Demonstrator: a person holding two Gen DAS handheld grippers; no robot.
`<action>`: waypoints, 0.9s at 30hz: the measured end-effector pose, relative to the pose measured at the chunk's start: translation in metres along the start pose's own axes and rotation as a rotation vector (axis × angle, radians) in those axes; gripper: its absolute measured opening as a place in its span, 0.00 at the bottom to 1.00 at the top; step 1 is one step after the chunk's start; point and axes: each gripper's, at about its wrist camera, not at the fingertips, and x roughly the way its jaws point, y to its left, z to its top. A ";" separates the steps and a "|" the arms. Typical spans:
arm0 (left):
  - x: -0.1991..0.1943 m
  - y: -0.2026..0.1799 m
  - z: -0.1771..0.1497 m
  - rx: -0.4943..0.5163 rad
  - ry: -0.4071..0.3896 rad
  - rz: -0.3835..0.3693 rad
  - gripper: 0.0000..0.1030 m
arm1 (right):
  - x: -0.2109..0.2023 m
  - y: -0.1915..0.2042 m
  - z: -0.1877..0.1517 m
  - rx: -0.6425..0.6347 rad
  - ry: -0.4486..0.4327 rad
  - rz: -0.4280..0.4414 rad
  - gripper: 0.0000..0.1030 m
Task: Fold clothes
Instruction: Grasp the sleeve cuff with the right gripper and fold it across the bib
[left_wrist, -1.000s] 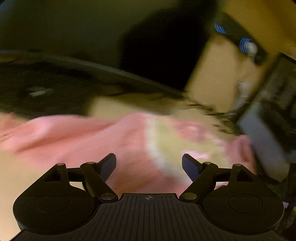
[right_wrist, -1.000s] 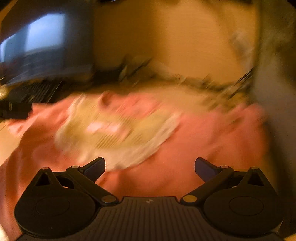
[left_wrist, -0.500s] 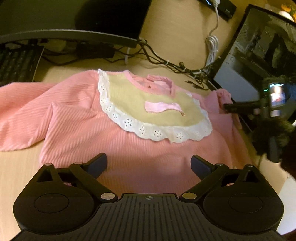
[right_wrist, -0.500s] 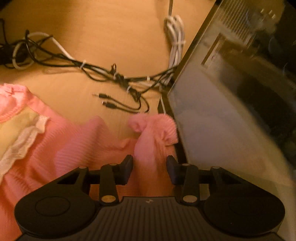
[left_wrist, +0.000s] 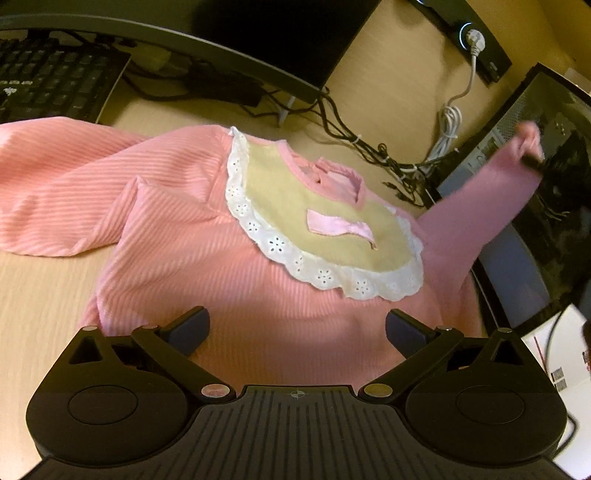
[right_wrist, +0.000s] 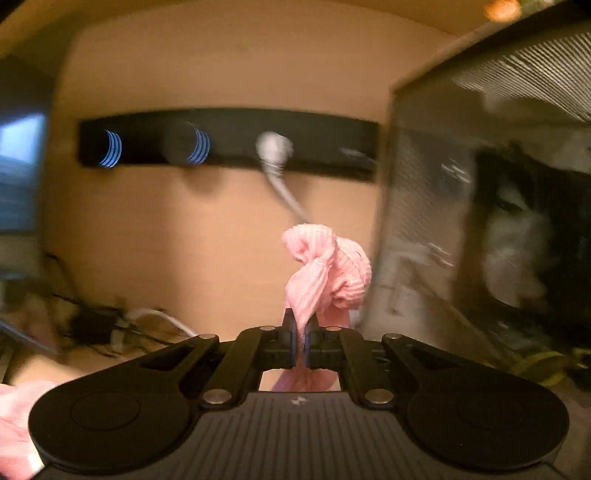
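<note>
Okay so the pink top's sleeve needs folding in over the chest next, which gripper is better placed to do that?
Right. The right gripper is shut on the sleeve cuff, lifted off the desk. The left gripper is open over the pink top, holding nothing.

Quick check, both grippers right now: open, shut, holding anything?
Left gripper: open, jaws wide above the pink garment, gripping nothing.
Right gripper: just closed, shut on the garment's sleeve cuff, lifted off the desk.

Matte black left gripper (left_wrist: 297, 326), ribbed base, round side discs, silver pivot screws, dark blue pads (left_wrist: 192, 325).
</note>
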 end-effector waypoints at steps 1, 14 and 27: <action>0.000 -0.001 -0.001 0.006 -0.001 0.003 1.00 | 0.001 0.009 -0.003 -0.010 0.003 0.033 0.04; 0.000 -0.005 -0.002 0.032 0.000 0.022 1.00 | 0.011 0.132 -0.045 -0.034 0.089 0.520 0.27; 0.005 -0.018 -0.005 0.167 0.039 0.062 1.00 | 0.024 0.067 -0.115 0.199 0.320 0.420 0.68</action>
